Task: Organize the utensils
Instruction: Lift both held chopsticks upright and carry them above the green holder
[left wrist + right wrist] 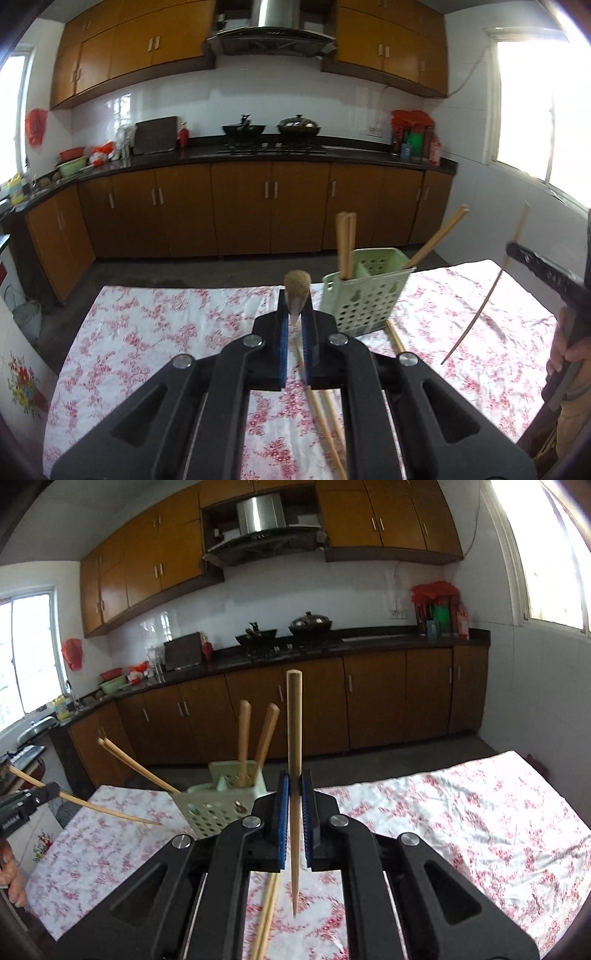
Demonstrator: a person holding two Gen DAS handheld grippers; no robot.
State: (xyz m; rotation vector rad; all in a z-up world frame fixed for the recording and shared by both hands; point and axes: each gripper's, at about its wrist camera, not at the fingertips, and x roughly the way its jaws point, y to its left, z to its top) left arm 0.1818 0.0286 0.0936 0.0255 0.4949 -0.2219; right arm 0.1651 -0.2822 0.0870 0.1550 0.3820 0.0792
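A pale green perforated utensil holder [364,295] stands on the floral tablecloth [147,332] with several chopsticks [345,245] leaning in it; it also shows in the right wrist view [221,808]. My left gripper [295,314] is shut on a chopstick [296,293] seen end-on, above the cloth, left of the holder. My right gripper [294,805] is shut on a chopstick [294,757] held upright, just right of the holder. Each held chopstick also shows in the other view: the right one [484,306], the left one [107,808].
Loose chopsticks [321,402] lie on the cloth under the left gripper and by the holder's base [395,336]; two show under the right gripper [267,915]. The table's far edge [184,288] drops to the floor. Kitchen counter and cabinets [258,206] stand beyond.
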